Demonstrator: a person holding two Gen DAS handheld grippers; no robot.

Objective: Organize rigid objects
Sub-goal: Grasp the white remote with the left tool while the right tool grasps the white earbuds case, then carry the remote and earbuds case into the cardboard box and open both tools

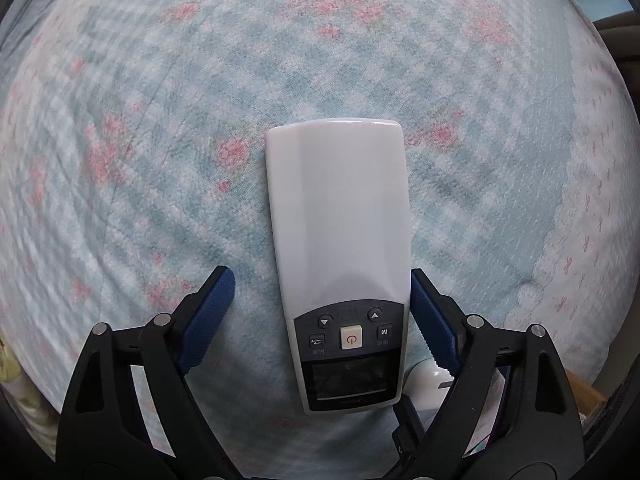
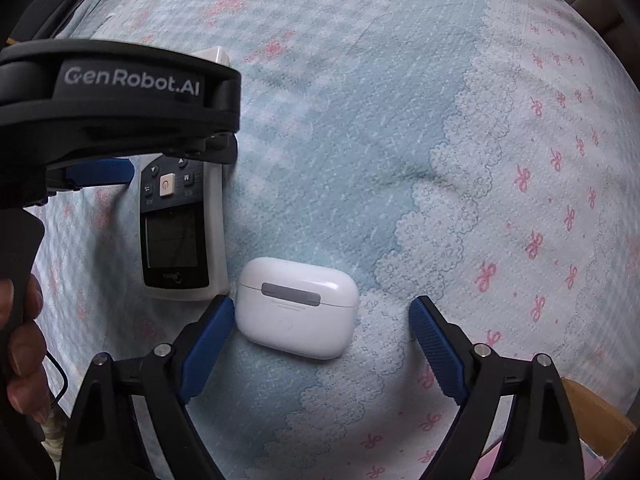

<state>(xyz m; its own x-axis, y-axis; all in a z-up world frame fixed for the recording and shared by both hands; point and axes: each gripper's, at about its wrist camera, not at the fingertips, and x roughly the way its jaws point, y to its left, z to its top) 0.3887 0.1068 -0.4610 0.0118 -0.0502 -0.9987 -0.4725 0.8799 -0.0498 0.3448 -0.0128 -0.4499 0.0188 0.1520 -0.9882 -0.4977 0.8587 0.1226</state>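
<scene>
A white remote control with a dark button panel and screen lies flat on the bedspread, between the blue pads of my left gripper. The right pad is at the remote's edge and the left pad stands clear of it, so the gripper is open. A white earbud case lies beside the remote, between the pads of my right gripper. Its left pad is right at the case and its right pad is well apart, so this gripper is open too. The left tool's black housing covers the remote's upper part.
Everything lies on a soft blue checked bedspread with pink flowers and a white lacy border. A person's hand holds the left tool's handle. A brown cardboard edge shows at the lower right, past the bed.
</scene>
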